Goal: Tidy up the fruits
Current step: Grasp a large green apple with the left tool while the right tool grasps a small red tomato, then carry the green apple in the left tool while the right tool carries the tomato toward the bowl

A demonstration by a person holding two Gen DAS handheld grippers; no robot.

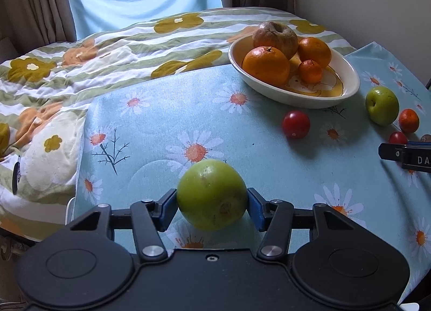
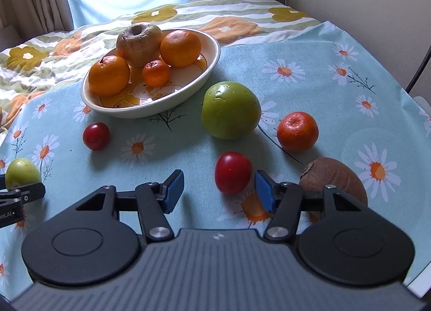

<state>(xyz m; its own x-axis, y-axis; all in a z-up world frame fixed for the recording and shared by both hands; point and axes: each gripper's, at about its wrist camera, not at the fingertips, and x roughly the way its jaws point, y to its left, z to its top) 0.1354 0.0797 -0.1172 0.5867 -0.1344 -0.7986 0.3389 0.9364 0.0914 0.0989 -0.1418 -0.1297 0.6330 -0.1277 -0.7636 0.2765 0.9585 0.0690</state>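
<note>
On the far left, the left gripper (image 1: 212, 204) has its two blue pads pressed on both sides of a small green apple (image 1: 212, 194) — it is holding that apple just above the flowery tablecloth (image 1: 150, 133), well away from the bowl. Next comes a little red plum (image 2: 96, 136), lying alone on the cloth just in front of the bowl. The bowl (image 2: 188, 90) already has four fruits in it: two big oranges, one tiny orange and an old wrinkly apple (image 2: 138, 43). So part of the job looks done. Moving right, a big green apple (image 2: 231, 110) sits beside the bowl, not in it. Below it, a second red plum (image 2: 233, 173) lies between the wide-open pads of the right gripper (image 2: 219, 189) — nothing is gripped yet. Then a small orange (image 2: 297, 131) and a brown fruit (image 2: 334, 180) wait on the cloth. I think six fruits still need to go in.
</note>
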